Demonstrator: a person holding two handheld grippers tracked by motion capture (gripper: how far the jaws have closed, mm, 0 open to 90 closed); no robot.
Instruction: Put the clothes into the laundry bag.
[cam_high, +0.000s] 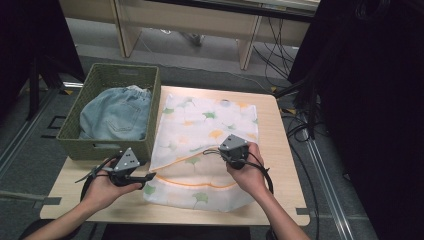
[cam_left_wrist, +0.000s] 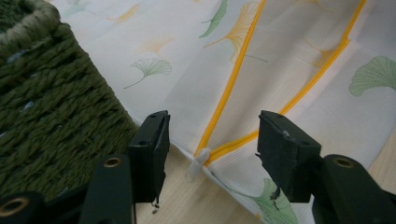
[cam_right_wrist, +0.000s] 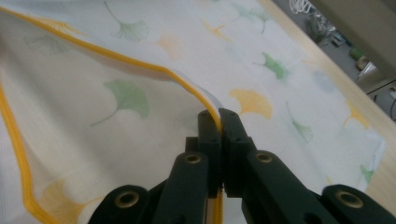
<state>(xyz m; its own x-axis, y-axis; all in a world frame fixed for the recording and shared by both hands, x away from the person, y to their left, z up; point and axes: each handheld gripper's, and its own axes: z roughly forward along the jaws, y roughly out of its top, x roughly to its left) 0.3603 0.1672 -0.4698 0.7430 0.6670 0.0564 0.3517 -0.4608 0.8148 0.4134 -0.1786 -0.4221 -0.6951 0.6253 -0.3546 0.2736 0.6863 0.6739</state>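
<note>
Fingertips (cam_right_wrist: 219, 122) pinch laundry bag's (cam_high: 205, 125) yellow zipper edge (cam_right_wrist: 140, 65) (lifted).

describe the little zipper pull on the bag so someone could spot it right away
On the light wooden table lies a white mesh laundry bag printed with green and yellow ginkgo leaves, beside a green woven basket. At the bag's near left corner, two orange zipper lines meet; the small white plastic zipper pull sits there, alone white among orange.
</note>
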